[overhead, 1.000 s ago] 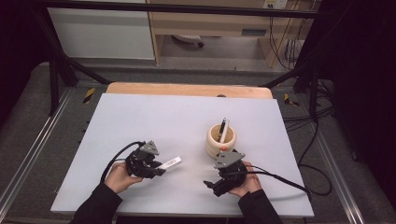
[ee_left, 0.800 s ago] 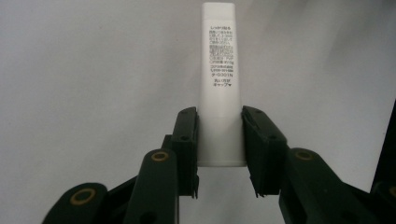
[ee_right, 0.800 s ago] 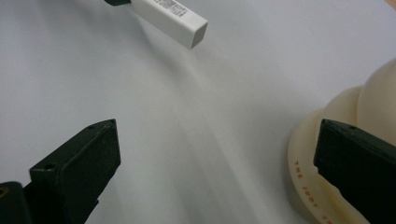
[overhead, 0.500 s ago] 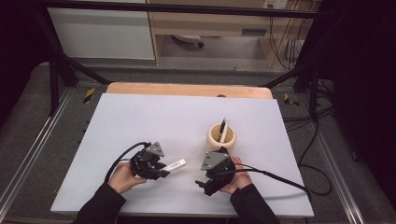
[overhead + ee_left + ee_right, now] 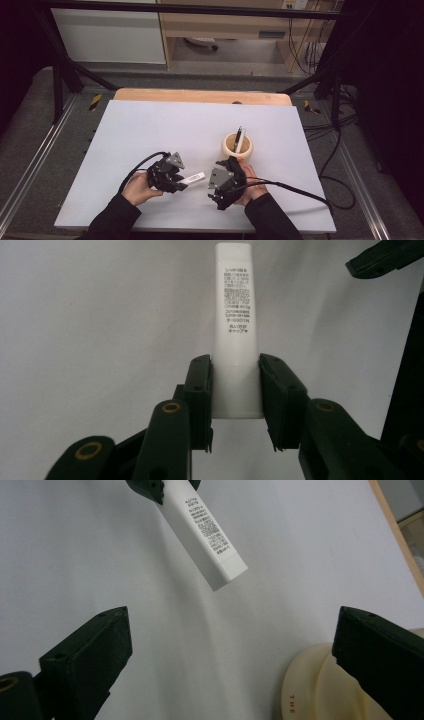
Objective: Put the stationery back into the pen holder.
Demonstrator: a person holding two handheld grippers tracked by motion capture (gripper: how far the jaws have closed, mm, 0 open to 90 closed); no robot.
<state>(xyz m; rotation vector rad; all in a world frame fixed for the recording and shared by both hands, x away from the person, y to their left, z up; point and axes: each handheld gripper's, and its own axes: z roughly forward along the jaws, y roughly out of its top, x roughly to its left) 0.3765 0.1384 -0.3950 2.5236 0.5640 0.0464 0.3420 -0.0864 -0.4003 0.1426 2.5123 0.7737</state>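
Observation:
My left gripper (image 5: 182,184) is shut on a white rectangular stick with small black print (image 5: 193,178), gripping its near end so the far end points right, just above the table. In the left gripper view the pads (image 5: 200,385) press both sides of the stick (image 5: 235,315). My right gripper (image 5: 212,187) faces it from the right, a short way off. Its jaws stand wide open in the right gripper view (image 5: 230,650) with nothing between them, and the stick's free end (image 5: 205,535) hangs ahead of them. A cream cup (image 5: 230,147) holding pens (image 5: 239,137) stands just behind the right hand.
The cup's rim (image 5: 320,690) sits by the right jaw in the right gripper view. A white tabletop (image 5: 165,130) stretches back to a wooden strip (image 5: 200,96) at the far edge. Cables (image 5: 300,189) trail from both grippers. Black frame legs flank the table.
Both hands have drawn toward each other: the left gripper with the stick moved right, the right gripper moved left away from the cup. The gap between stick and right jaws has narrowed.

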